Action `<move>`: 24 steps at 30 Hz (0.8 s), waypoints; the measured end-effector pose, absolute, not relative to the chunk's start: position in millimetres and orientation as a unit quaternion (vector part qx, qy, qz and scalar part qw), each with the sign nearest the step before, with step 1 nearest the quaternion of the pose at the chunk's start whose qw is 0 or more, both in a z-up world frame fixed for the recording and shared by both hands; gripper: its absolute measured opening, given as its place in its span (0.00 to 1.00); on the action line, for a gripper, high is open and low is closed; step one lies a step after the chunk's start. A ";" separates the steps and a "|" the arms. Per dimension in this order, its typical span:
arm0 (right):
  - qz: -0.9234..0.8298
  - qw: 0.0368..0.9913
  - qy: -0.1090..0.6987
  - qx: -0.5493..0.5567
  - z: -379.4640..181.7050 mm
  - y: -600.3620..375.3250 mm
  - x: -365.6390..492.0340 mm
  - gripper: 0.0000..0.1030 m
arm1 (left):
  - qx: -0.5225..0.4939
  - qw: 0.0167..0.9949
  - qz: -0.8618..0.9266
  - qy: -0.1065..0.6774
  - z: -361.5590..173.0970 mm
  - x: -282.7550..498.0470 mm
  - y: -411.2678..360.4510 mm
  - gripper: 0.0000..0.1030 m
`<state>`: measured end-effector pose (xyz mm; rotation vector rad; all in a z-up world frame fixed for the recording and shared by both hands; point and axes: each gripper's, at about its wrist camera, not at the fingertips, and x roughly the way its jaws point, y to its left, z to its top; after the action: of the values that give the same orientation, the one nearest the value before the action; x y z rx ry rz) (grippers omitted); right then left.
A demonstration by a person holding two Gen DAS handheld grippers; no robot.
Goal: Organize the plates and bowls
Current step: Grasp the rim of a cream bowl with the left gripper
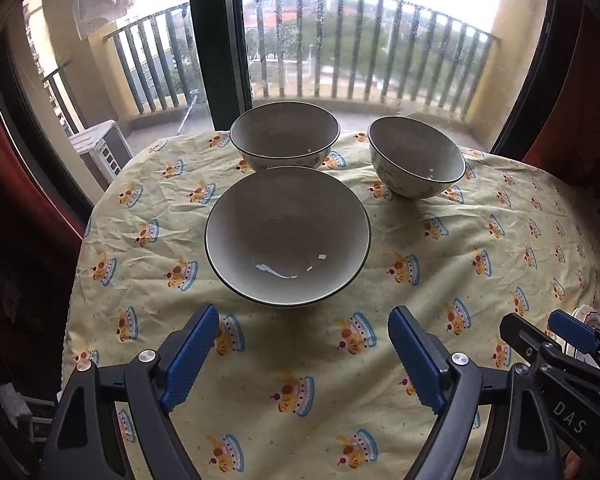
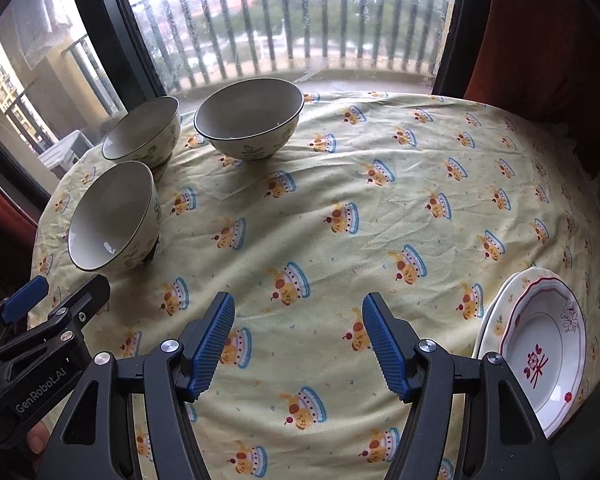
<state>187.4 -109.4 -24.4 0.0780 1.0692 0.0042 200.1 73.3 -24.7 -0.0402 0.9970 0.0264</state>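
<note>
Three cream bowls with dark rims stand on the yellow tablecloth. In the left wrist view the nearest bowl [image 1: 287, 236] is just ahead of my open, empty left gripper [image 1: 303, 336]; two more stand behind it at the middle [image 1: 285, 134] and right [image 1: 417, 156]. In the right wrist view the same bowls are at the left [image 2: 114, 217], [image 2: 142, 130], [image 2: 250, 118]. My right gripper [image 2: 298, 322] is open and empty over bare cloth. Two stacked plates, the top one [image 2: 542, 350] white with red trim, lie right of it.
The round table [image 2: 340, 200] stands against a window with a balcony railing behind. Red curtains hang at both sides. The right gripper shows at the lower right of the left wrist view [image 1: 556, 340]; the left gripper shows at the lower left of the right wrist view [image 2: 56, 300].
</note>
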 end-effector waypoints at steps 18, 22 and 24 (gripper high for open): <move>0.022 0.858 0.511 0.052 -35.8 -21.1 275.6 0.57 | -0.005 0.869 0.012 0.494 -60.4 279.8 130.6 0.65; 0.025 0.854 0.518 0.048 -46.9 -9.3 290.1 0.48 | -0.002 0.865 0.006 0.501 -70.5 287.9 132.7 0.55; 0.025 0.852 0.521 0.046 -50.7 -4.2 296.1 0.44 | -0.010 0.864 0.006 0.504 -72.8 292.0 135.1 0.48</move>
<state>296.1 -4.2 -50.7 0.0960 1.0956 0.0535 292.0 135.1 -72.8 -0.0207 1.0563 0.0121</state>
